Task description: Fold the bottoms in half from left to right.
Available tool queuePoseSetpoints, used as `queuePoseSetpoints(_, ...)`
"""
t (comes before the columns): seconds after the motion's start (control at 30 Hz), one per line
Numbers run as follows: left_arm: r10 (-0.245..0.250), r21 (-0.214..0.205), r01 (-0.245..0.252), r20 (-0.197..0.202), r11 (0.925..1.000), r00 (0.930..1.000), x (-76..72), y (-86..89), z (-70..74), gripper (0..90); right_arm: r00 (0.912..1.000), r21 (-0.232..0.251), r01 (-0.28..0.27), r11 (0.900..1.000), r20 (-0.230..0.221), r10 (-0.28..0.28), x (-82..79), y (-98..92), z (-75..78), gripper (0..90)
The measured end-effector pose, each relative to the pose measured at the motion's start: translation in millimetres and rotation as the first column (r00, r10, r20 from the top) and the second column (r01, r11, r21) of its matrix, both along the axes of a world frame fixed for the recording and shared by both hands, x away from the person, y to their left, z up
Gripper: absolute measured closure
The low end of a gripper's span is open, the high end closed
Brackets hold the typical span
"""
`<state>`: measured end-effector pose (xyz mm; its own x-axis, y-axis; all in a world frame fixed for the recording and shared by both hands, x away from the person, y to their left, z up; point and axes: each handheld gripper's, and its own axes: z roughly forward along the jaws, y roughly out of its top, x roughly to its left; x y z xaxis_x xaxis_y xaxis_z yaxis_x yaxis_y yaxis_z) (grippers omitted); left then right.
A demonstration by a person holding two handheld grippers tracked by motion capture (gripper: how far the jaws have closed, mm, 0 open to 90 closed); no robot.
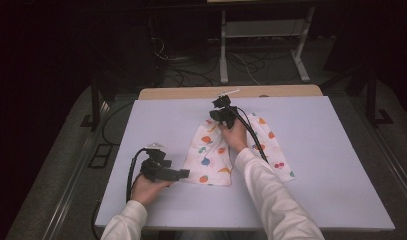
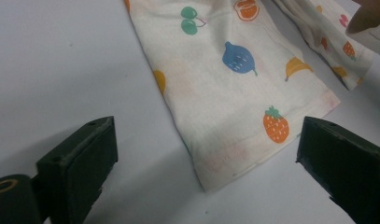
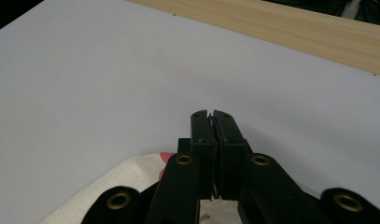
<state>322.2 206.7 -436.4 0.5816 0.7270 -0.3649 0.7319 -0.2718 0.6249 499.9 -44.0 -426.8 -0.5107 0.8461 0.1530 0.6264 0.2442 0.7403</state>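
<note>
your right gripper sits with jaws closed at the far end of the fruit-print cloth. bring the left gripper, jaws wide and empty, squarely onto the cloth's near corner before pinching.

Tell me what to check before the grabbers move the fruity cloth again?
1. Left gripper jaws wide open: ok.
2. Near hem of the fruit-print cloth lies between those open jaws, not yet pinched: ok.
3. Right gripper shut at the cloth's far end: ok.
4. Cloth actually caught in the right gripper: cannot tell.
5. Cloth lying flat: not ok, a second layer spreads out to the side.
6. White table bare around the cloth: ok.
</note>
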Motion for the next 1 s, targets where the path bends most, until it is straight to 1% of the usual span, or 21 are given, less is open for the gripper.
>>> queuePoseSetpoints(0.13,0.002,-0.022,-0.002,-0.008,0.9998,1.0,-2.0,2.4,-1.2,14.2,1.0,-0.002,0.0,1.0,0.002,0.0,-0.5,0.5,-0.1,86.6)
queuePoseSetpoints(0.37,-0.016,-0.023,0.016,-0.017,0.9996,0.9997,-2.8,3.1,-1.0,33.0,1.0,0.003,0.003,1.0,0.005,-0.003,-0.4,-0.3,0.2,86.7)
queuePoseSetpoints(0.4,-0.017,-0.022,0.016,-0.021,0.9996,0.9996,-2.6,2.9,-1.2,35.9,1.0,0.004,0.004,1.0,0.004,-0.004,-0.4,-0.3,0.4,86.7)
queuePoseSetpoints(0.47,-0.02,-0.029,0.019,-0.039,0.9994,0.9991,-1.8,2.3,-2.6,38.6,1.0,0.007,0.004,1.0,0.004,-0.004,-0.4,-0.5,0.6,86.7)
queuePoseSetpoints(0.63,-0.012,-0.014,0.011,-0.059,0.9998,0.9982,-0.5,0.3,-5.6,45.5,1.0,0.007,0.002,1.0,0.005,-0.002,-0.9,-1.1,1.0,86.7)
queuePoseSetpoints(0.77,-0.005,-0.016,0.004,-0.069,0.9999,0.9976,0.9,0.2,-6.6,55.5,1.0,0.009,0.004,0.9999,0.004,-0.004,-1.3,-1.4,0.8,86.7)
queuePoseSetpoints(0.83,-0.001,-0.008,0.0,-0.067,1.0,0.9978,1.5,-0.5,-7.1,60.8,1.0,0.01,0.005,0.9999,0.008,-0.005,-1.5,-1.6,0.6,86.7)
queuePoseSetpoints(0.87,0.004,0.003,-0.004,-0.062,1.0,0.9981,1.5,-1.3,-6.9,63.9,1.0,0.011,0.004,0.9999,0.007,-0.004,-1.6,-1.8,0.5,86.7)
queuePoseSetpoints(0.93,0.003,0.013,-0.002,-0.058,0.9999,0.9983,1.8,-3.1,-7.4,70.7,1.0,0.01,0.003,0.9999,0.008,-0.003,-1.8,-2.0,0.4,86.7)
queuePoseSetpoints(1.0,-0.004,0.02,0.005,-0.054,0.9998,0.9985,1.9,-5.7,-7.6,74.6,1.0,0.009,0.002,1.0,0.008,-0.002,-1.9,-2.2,0.6,86.7)
